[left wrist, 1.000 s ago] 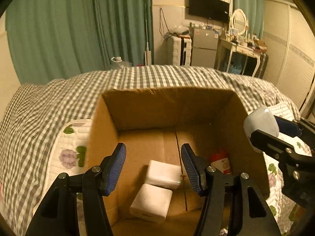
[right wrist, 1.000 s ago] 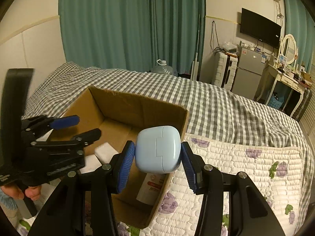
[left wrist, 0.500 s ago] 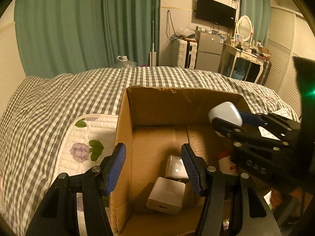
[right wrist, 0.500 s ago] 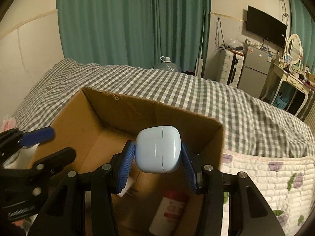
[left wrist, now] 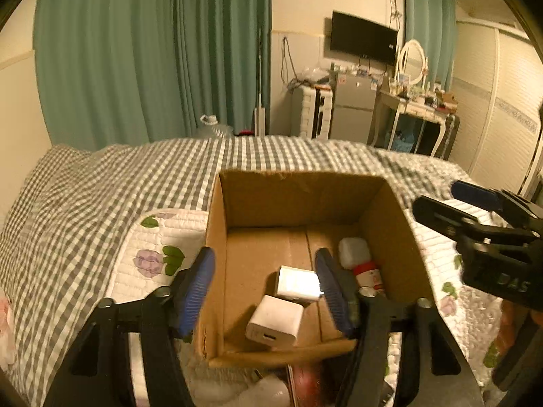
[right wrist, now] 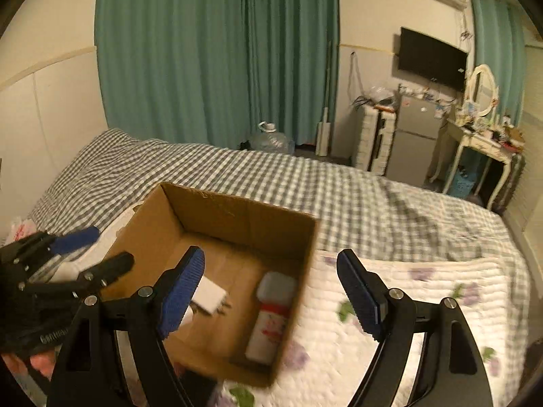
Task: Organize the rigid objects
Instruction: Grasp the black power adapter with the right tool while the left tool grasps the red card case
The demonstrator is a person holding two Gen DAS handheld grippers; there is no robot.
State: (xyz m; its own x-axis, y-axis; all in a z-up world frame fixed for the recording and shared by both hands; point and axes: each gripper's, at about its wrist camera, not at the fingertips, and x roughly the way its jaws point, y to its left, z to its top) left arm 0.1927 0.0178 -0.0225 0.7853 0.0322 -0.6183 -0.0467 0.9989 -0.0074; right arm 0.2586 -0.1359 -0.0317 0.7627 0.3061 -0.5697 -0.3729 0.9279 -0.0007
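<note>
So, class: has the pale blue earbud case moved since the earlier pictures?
Yes. It has left the right gripper, whose jaws are opening, and now lies inside the cardboard box, by its right wall, as the pale blue earbud case against the red-capped bottle.

Letters "DAS" legible on right gripper (left wrist: pixel 471 203) body, left wrist view; other print too blurred.

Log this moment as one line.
right gripper: opening, empty | left gripper: opening, empty | case: in box by bottle
</note>
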